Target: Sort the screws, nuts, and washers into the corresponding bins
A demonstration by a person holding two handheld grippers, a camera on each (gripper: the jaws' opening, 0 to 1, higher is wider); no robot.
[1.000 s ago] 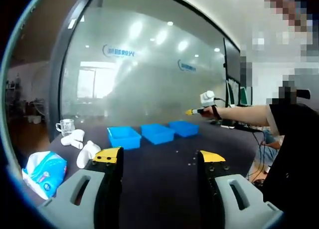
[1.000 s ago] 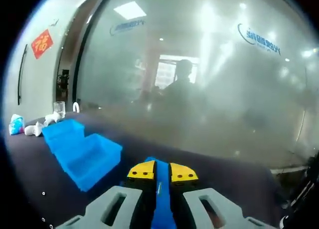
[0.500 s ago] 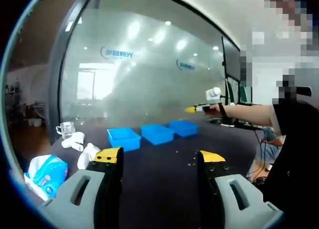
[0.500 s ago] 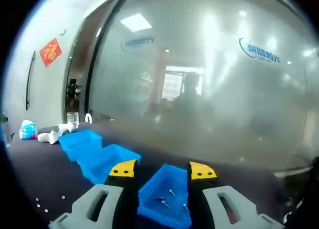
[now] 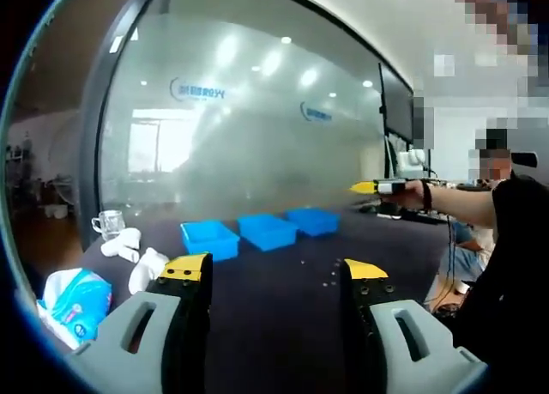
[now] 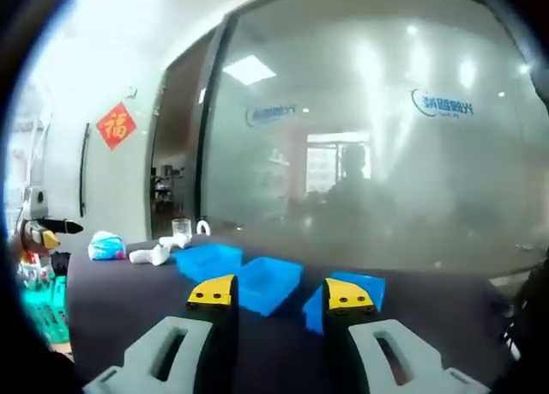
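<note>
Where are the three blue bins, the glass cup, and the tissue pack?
blue bins (image 5: pixel 268 231): left gripper view, front wall of the middle bin.
glass cup (image 5: pixel 108 224): left gripper view, its clear side.
tissue pack (image 5: pixel 73 296): left gripper view, blue wrapper face.

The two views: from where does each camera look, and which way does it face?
Left gripper view: rides on the open left tool, facing three blue bins and the glass wall; the person's arm holds the right tool.
Right gripper view: rides on the open right tool, facing the bins nearer.
Shared: bins, dark table, glass wall.
</note>
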